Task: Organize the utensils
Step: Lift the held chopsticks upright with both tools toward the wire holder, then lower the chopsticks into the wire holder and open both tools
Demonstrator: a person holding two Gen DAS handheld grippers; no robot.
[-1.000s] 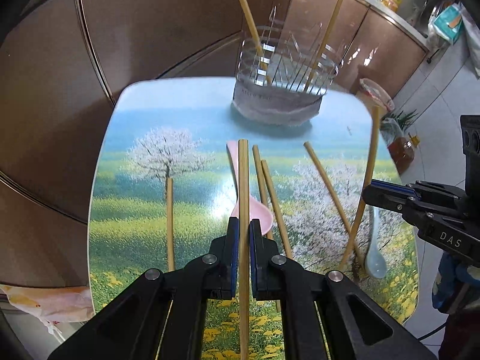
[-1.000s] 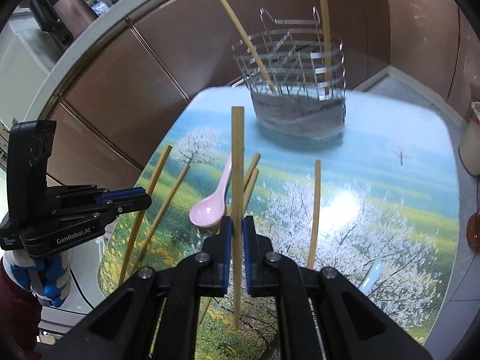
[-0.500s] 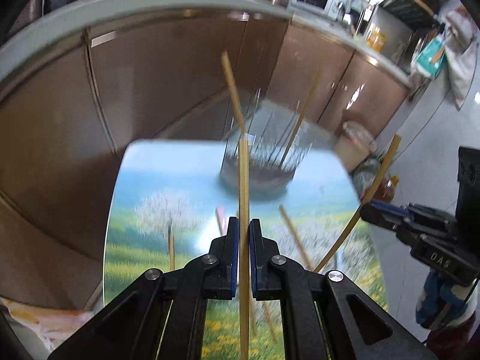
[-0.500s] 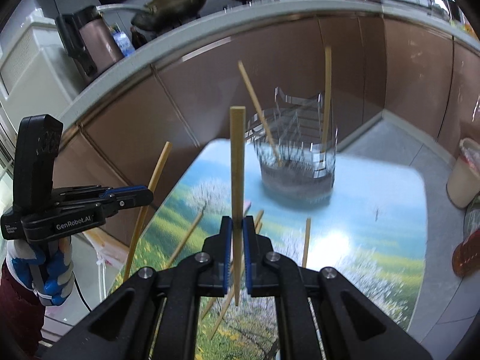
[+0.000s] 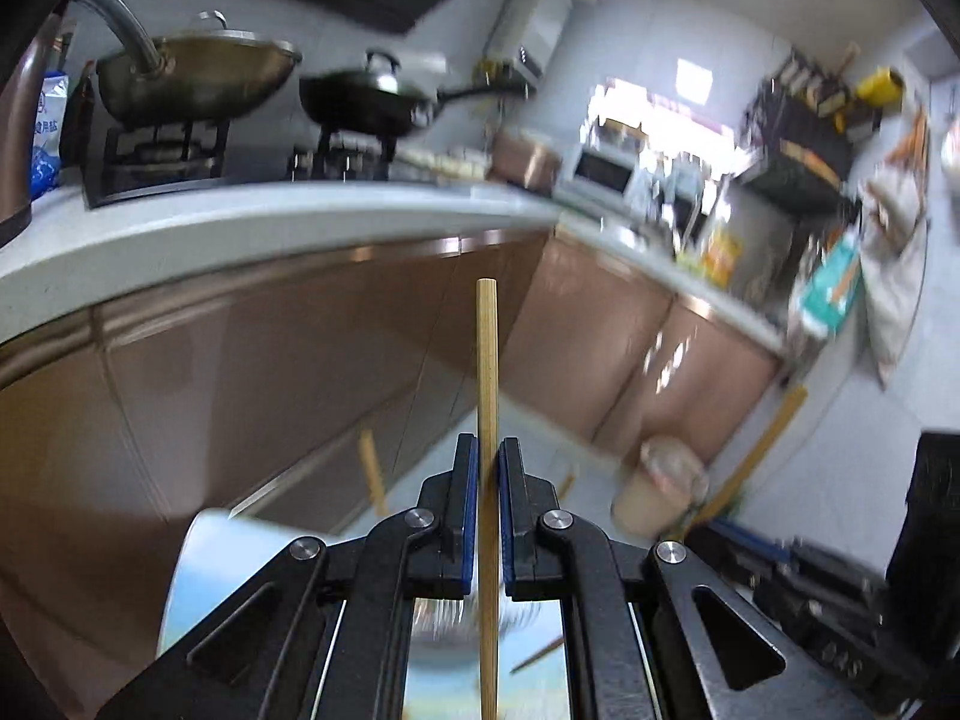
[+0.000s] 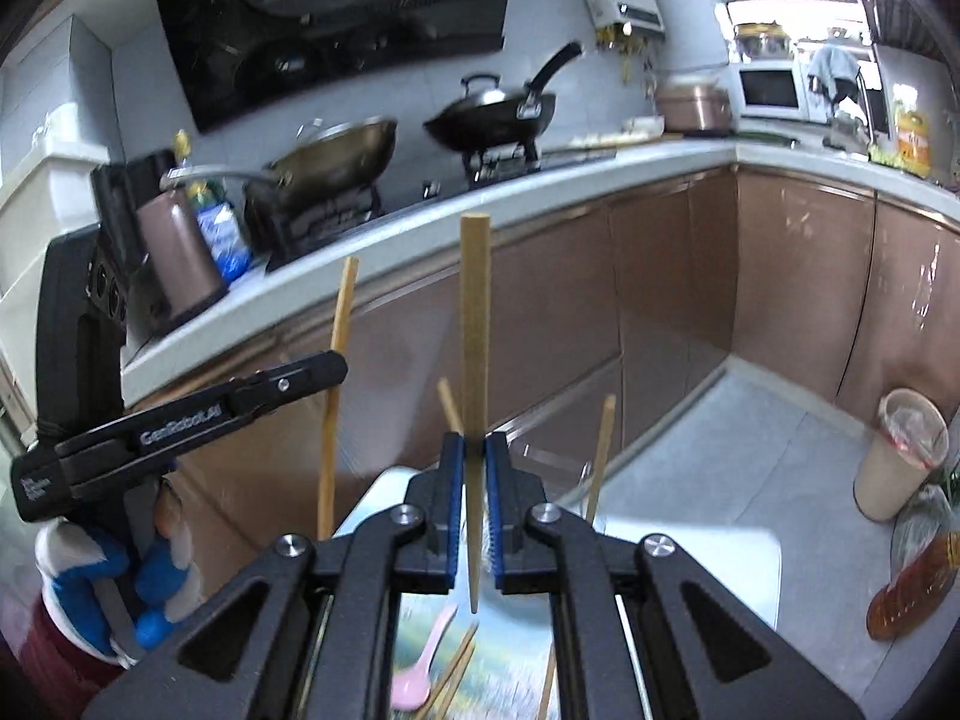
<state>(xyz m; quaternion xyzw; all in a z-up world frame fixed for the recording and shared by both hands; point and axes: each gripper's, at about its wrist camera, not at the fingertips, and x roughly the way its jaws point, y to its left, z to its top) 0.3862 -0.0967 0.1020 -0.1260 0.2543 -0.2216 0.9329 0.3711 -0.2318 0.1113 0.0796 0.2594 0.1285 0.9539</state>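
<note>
Left fingers: my left gripper point(image 5: 487, 468) has its blue-padded black fingers point(image 5: 467, 510) clamped on a round, pale bamboo chopstick point(image 5: 487, 372), which stands upright with its blunt end high against the brown glossy cabinet doors point(image 5: 300, 348).
Right fingers: my right gripper point(image 6: 474, 468) pinches a second tapered bamboo chopstick point(image 6: 475, 324), thick end up, thin tip hanging just below the pads above the worktop.
Worktop: a glossy rounded-corner worktop with a printed meadow picture point(image 6: 516, 660); only its far edge shows in both wrist views, the rest hidden behind my fingers.
Loose utensils: a smooth pink plastic spoon point(image 6: 420, 669) and a few more bamboo chopsticks point(image 6: 459, 669) lie on the worktop, cut off by the frame.
Holder: the wire utensil holder point(image 5: 444, 615) is a grey blur behind my left fingers; two chopstick ends point(image 6: 602, 456) rise from about where it stands.
Hard to make out: the left view is smeared by motion, so the holder's shape is lost.
Change: a second ago both views looked down on the worktop; now they point up at the stove and the steel wok point(image 5: 198, 81).
</note>
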